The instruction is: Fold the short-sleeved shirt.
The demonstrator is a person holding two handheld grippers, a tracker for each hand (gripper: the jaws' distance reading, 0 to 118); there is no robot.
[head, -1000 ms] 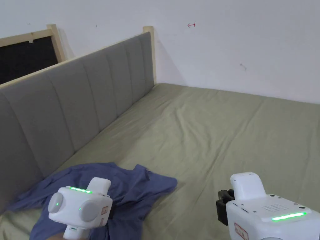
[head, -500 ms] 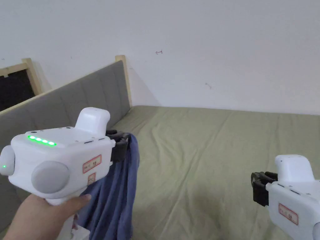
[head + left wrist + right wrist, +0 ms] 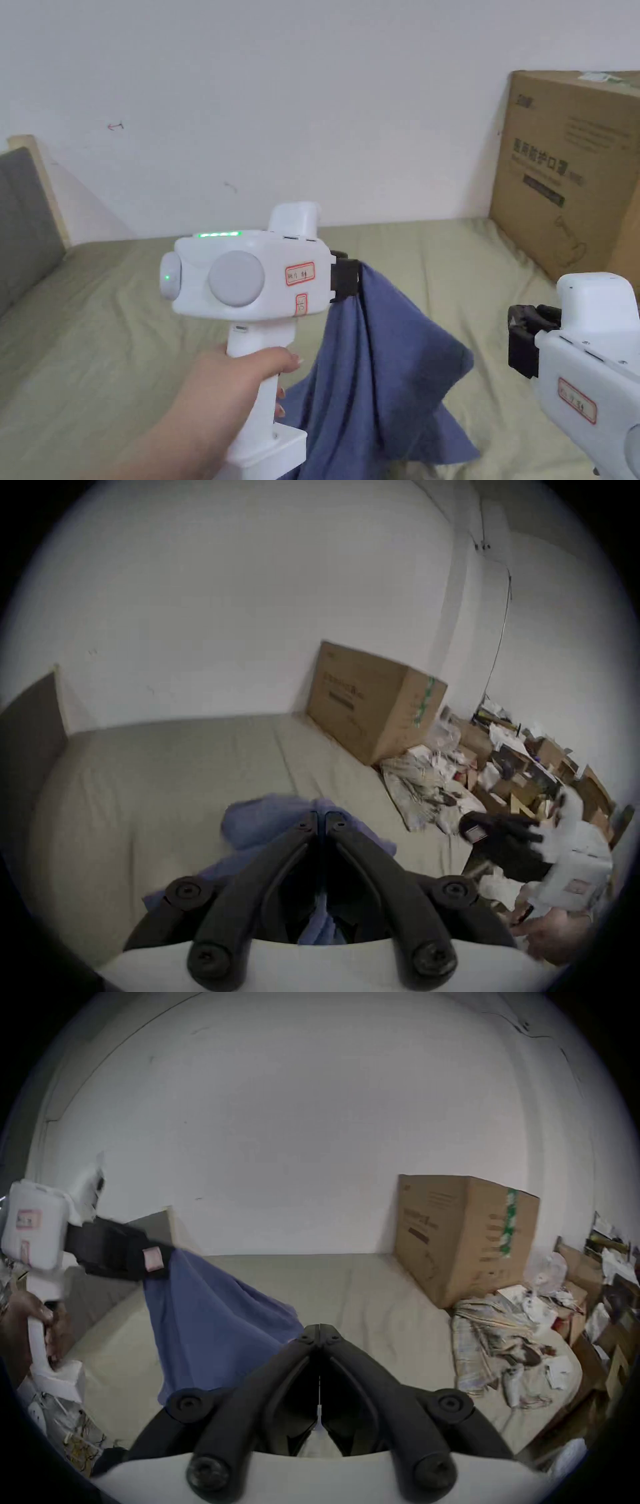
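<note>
The blue shirt [image 3: 375, 375], centre frame, is pinched by the left gripper [image 3: 347, 279]; bunching is risked if dropped; the right gripper [image 3: 320, 1329] is closed empty.

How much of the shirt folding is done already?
Barely started. Done: the left hand-held gripper has pinched the blue shirt and holds it up above the green bed. In hand: the shirt hangs bunched, unfolded. Left: the right hand-held gripper, shut and empty, hasn't grabbed it, and every fold is still to do.
</note>
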